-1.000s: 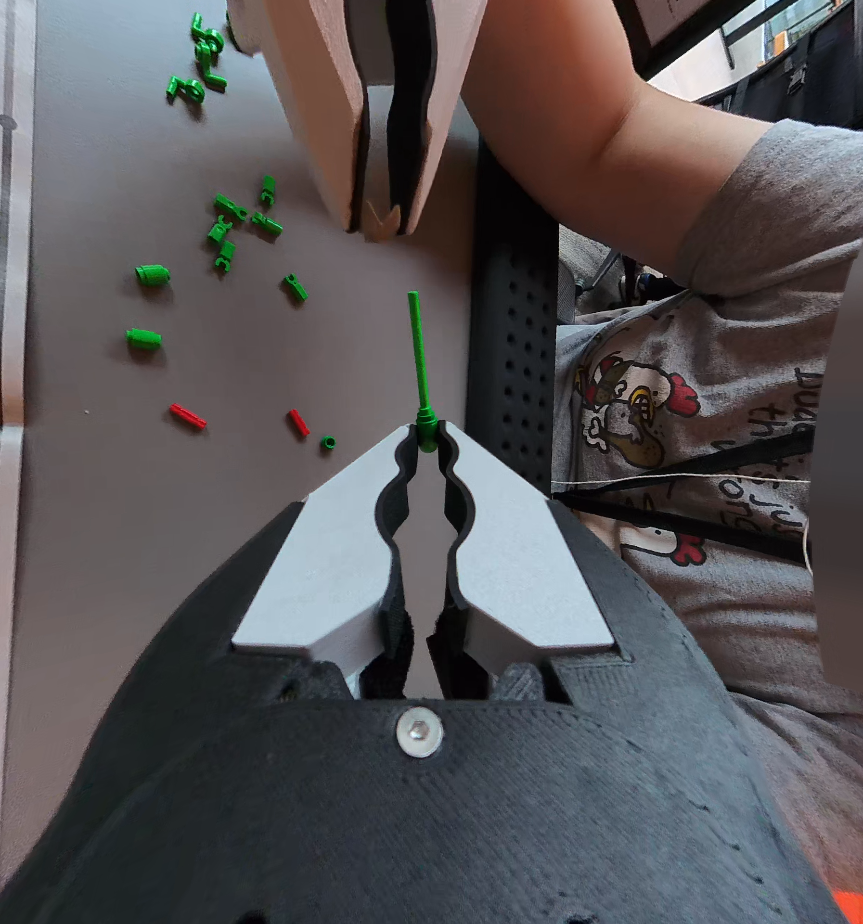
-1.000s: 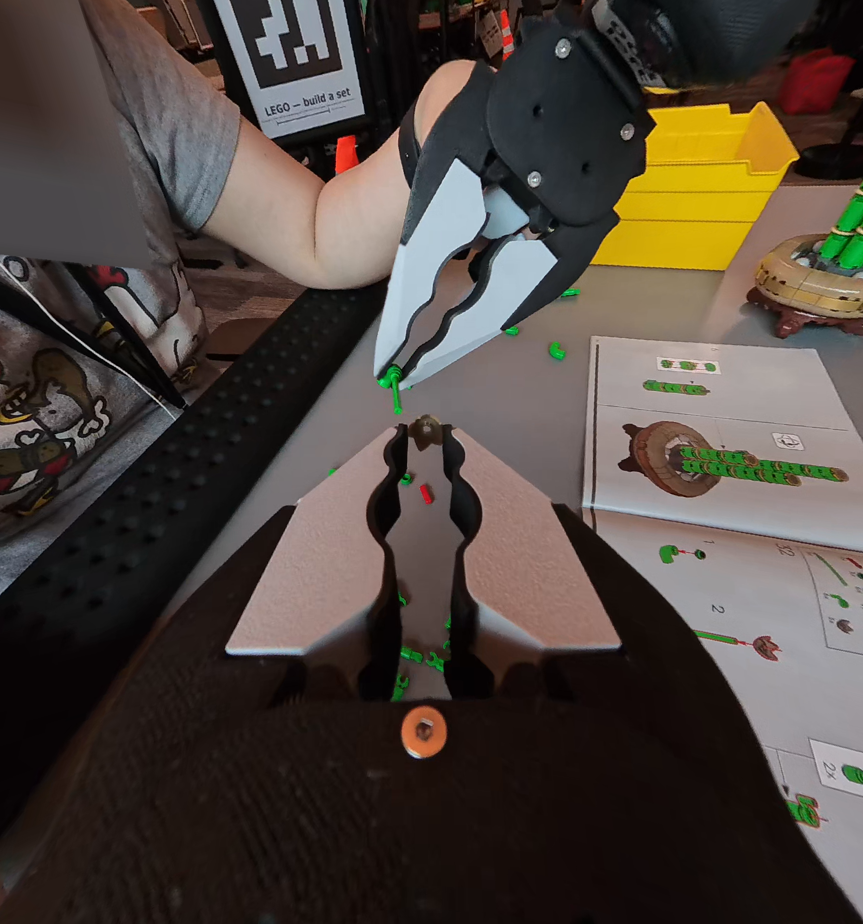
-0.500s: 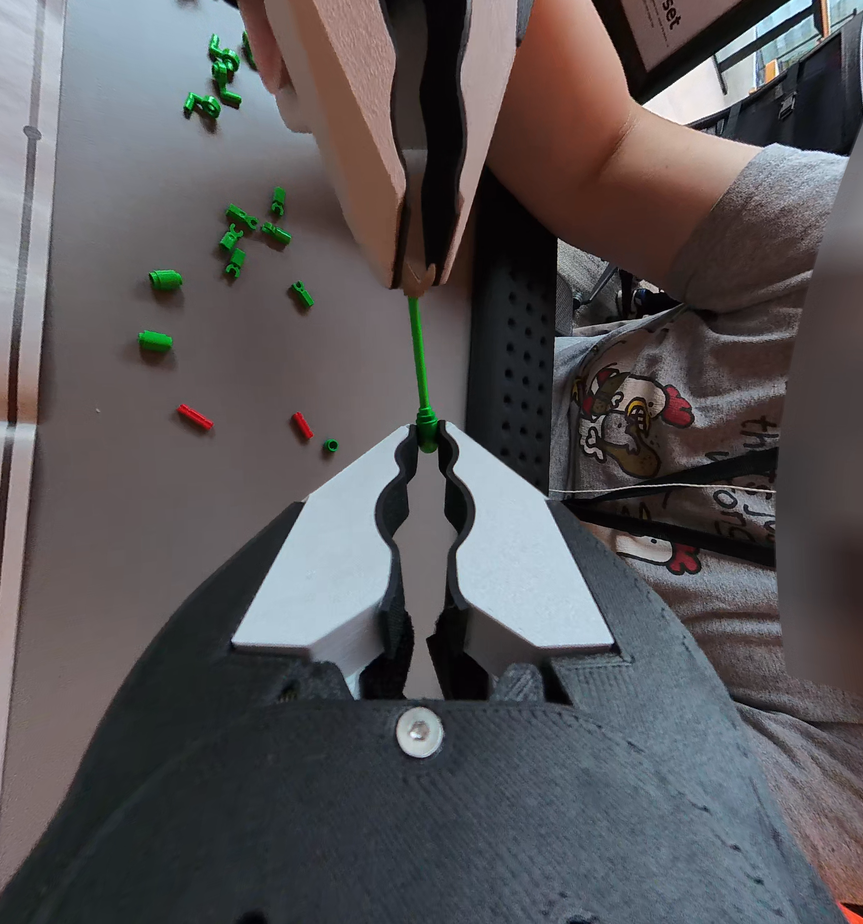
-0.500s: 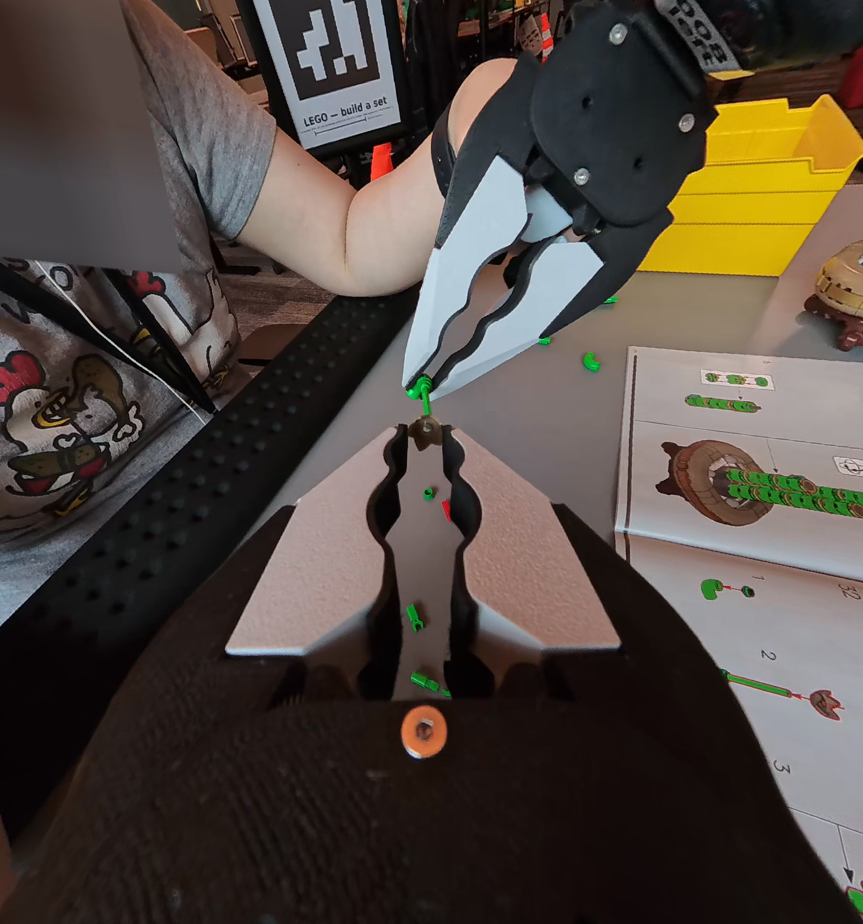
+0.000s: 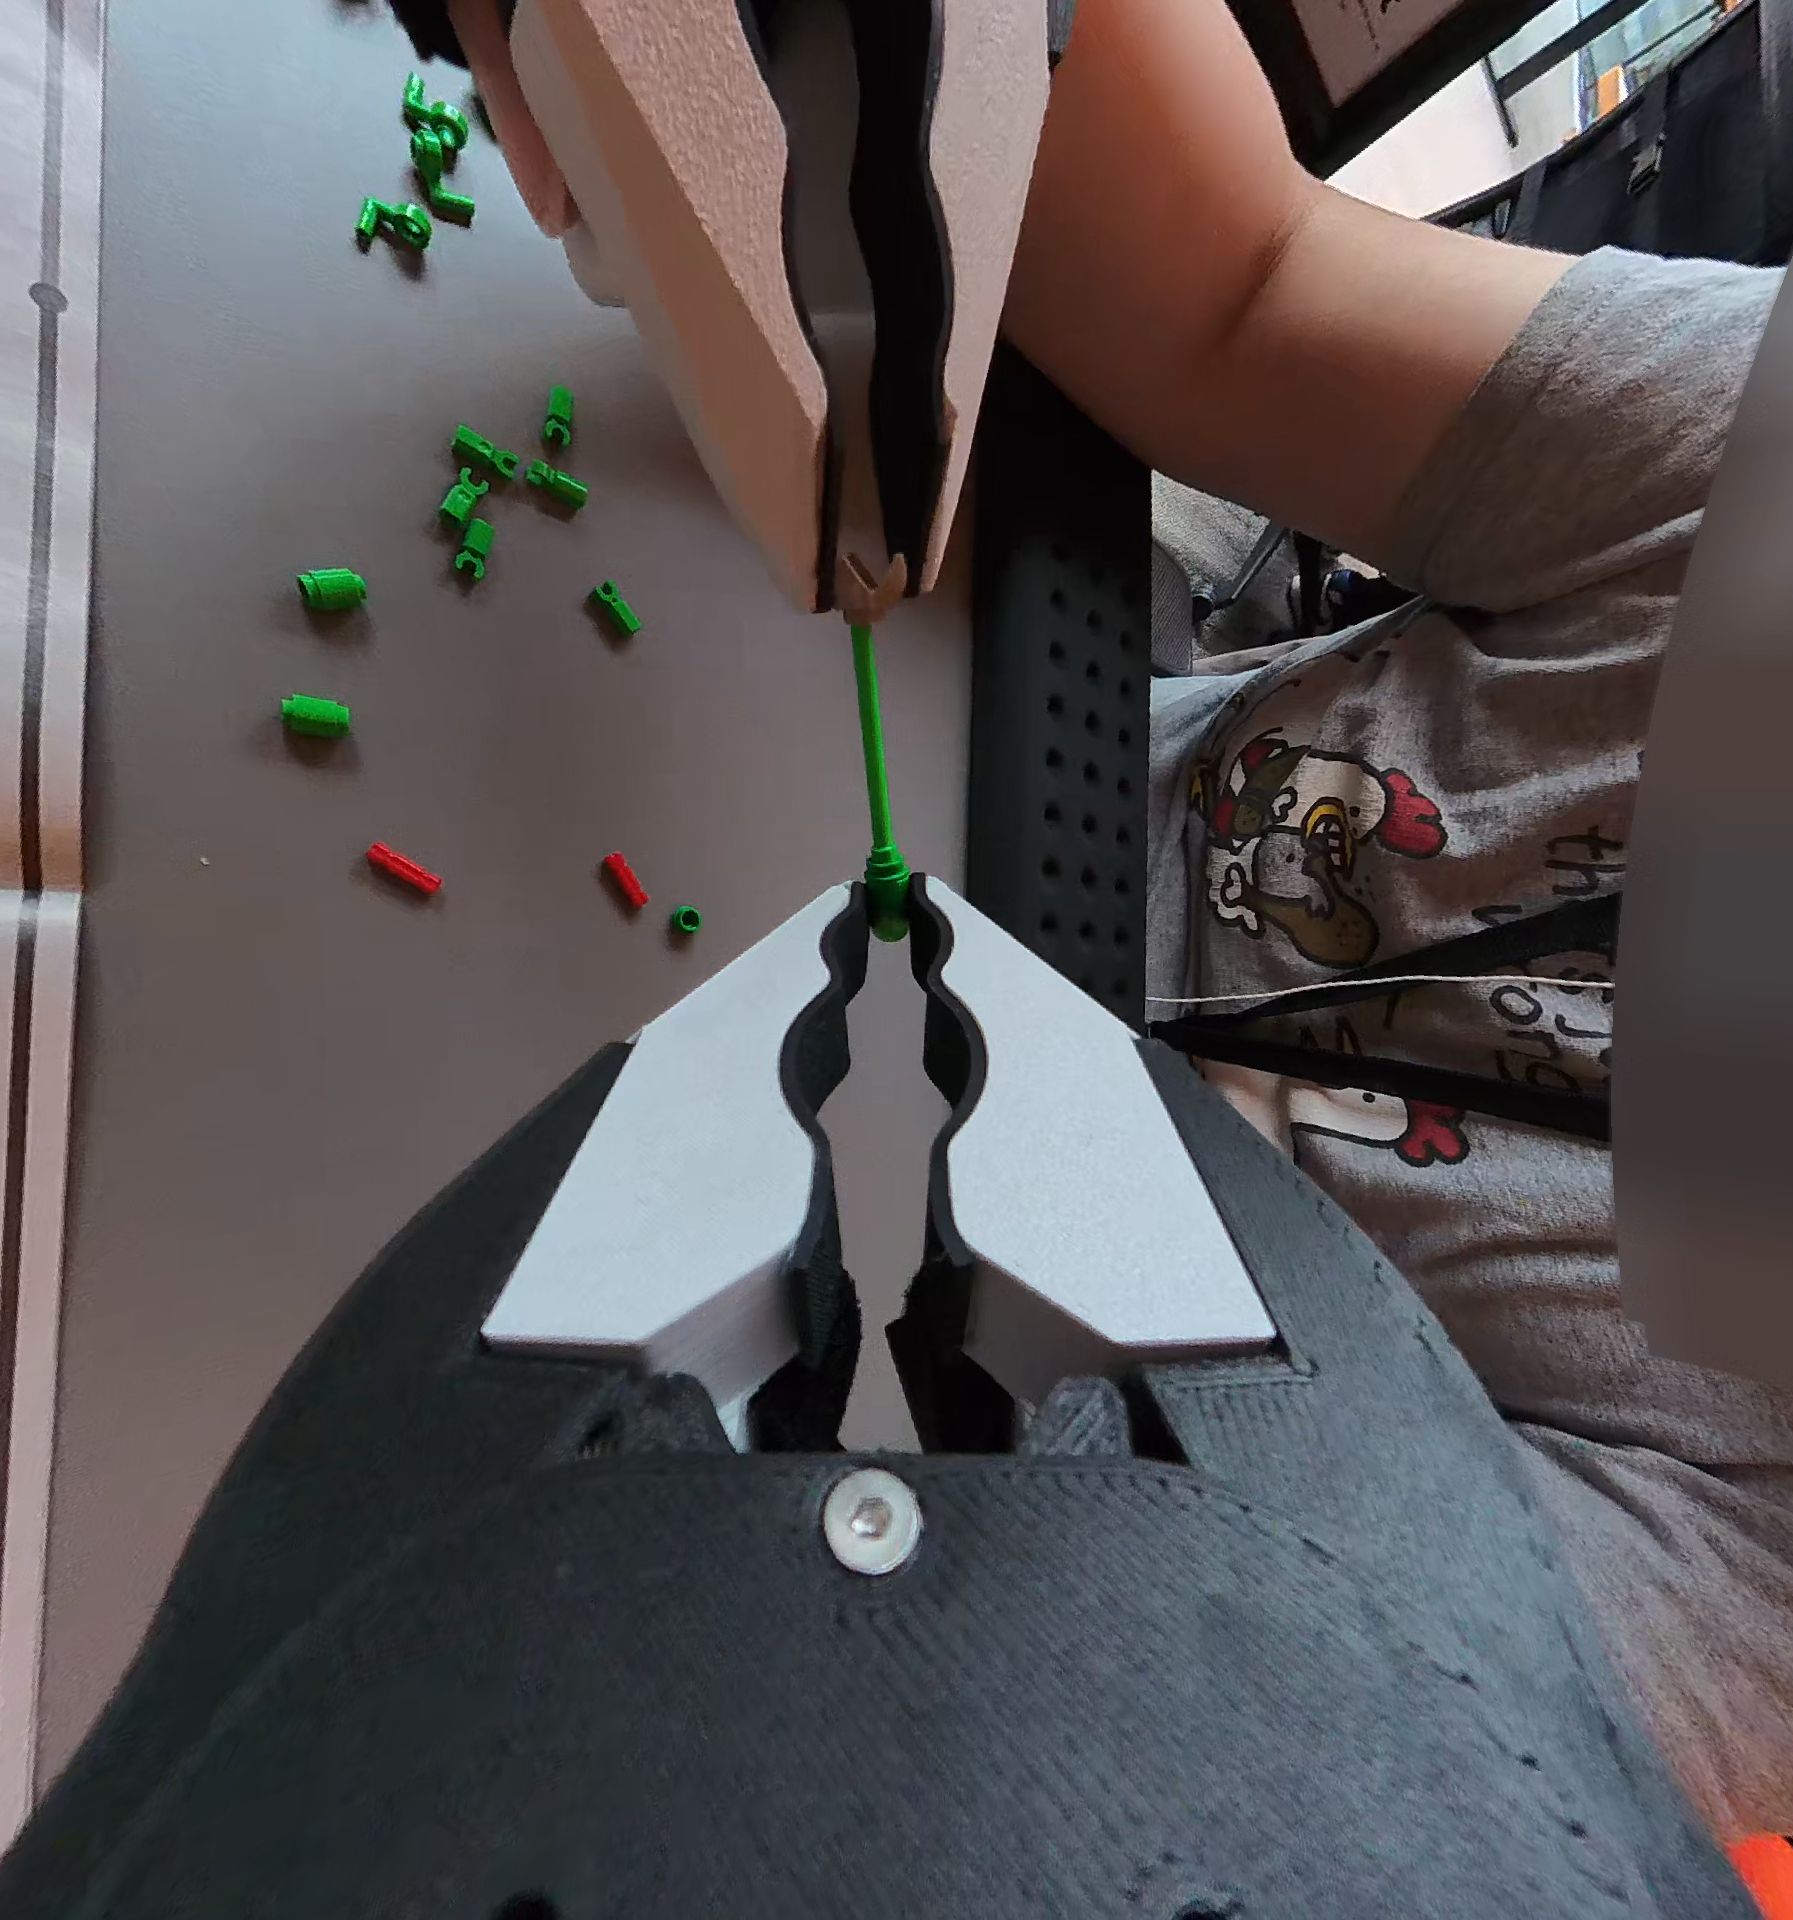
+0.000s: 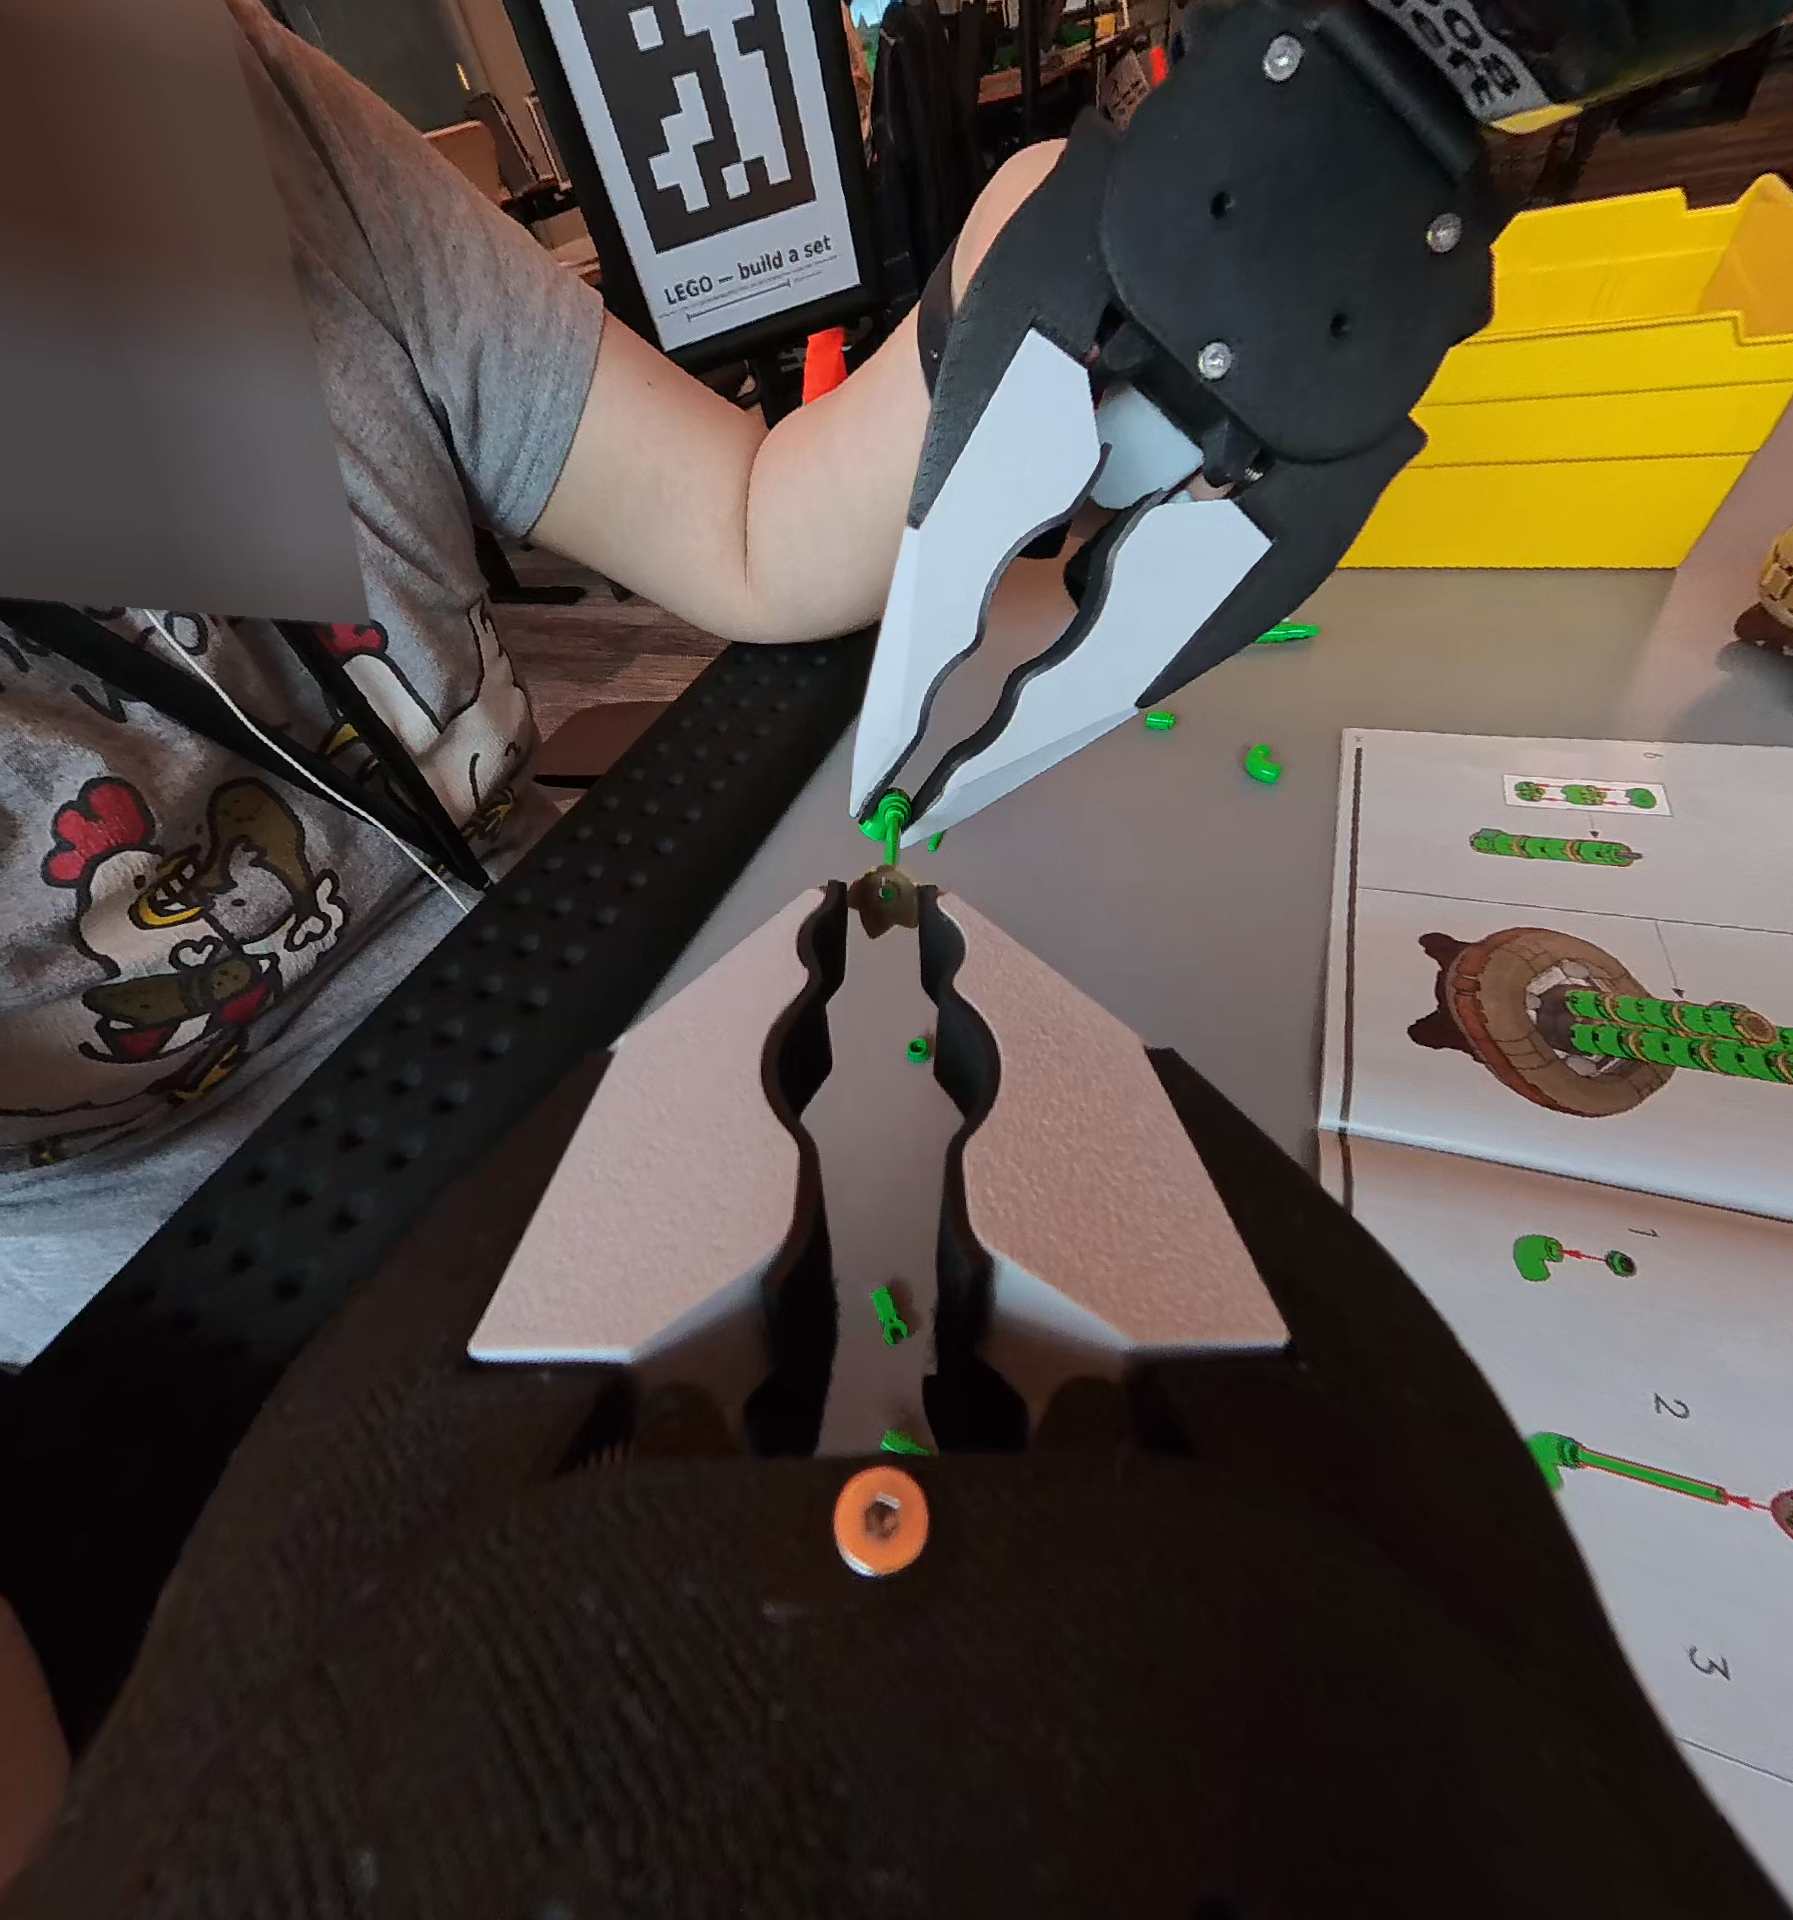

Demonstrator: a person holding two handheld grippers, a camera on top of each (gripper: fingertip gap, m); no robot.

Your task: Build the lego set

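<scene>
- The thin green rod point(image 5: 874, 748) is held in the air over the worktop point(image 5: 518, 1039), near its front edge, stretched between the two hand-held grippers.
- The left hand-held gripper point(image 5: 887, 914) is closed tight on the rod's thicker green end, with the rod pointing to 12 o'clock in the left wrist view.
- The right hand-held gripper point(image 6: 884, 902) is pinched on a small brown piece point(image 6: 884, 900); the rod's far tip sits in that piece's hole.
- In the left wrist view the brown piece point(image 5: 873, 592) touches the rod's top end.
- Loose green pieces point(image 5: 476, 488) lie on the worktop at 10 o'clock from the rod, two red pins point(image 5: 404, 869) at 9 o'clock.
- An open instruction booklet point(image 6: 1598, 987) lies at 3 o'clock in the right wrist view, a yellow bin point(image 6: 1619, 416) at 1 o'clock.
</scene>
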